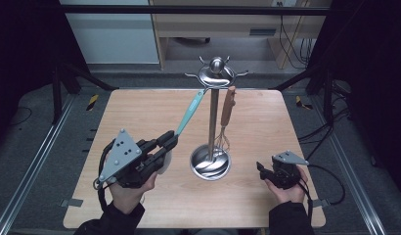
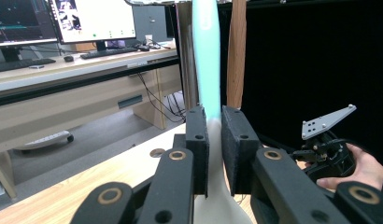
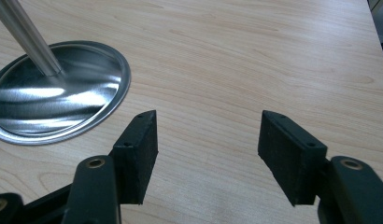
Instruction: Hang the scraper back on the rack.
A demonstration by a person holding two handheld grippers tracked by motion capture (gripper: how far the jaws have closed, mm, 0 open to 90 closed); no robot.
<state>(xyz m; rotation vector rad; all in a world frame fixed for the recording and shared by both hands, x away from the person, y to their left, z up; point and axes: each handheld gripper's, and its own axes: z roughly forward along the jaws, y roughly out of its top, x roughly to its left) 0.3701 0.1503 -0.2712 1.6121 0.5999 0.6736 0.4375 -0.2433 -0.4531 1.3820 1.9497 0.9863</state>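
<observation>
High view: the left gripper [image 1: 167, 142] is sitting over the left half of the table [image 1: 140, 105], a little nearer the near edge than the far one, and is pointing up and toward the middle. Its jaws are clamping the turquoise handle of a spatula [image 1: 191, 111] low down, just above the pale blade. The handle is slanting up and away to the hooked top of a steel utensil stand [image 1: 211, 164], and its tip is lying at one of the hooks. The stand's round base is resting near the table's centre, slightly toward the near edge. A whisk [image 1: 225, 117] with a wooden handle is hanging from another hook, just beside the pole, its wires reaching down close over the base. The right gripper [image 1: 261, 169] is resting low near the near right corner, well apart from the stand, in the person's right hand [image 1: 286, 188].

Left gripper view: the left gripper [image 2: 214, 154] is pressing its two black pads narrowly on the spatula [image 2: 207, 56], whose turquoise handle is rising straight up between them while the pale blade is widening out below. The whisk's wooden handle [image 2: 236, 51] is standing just behind it.

Right gripper view: the right gripper [image 3: 208, 154] is holding its jaws wide with nothing but bare table [image 3: 255, 56] between them. The stand's shiny base [image 3: 59, 100] is lying just beyond the left jaw.
</observation>
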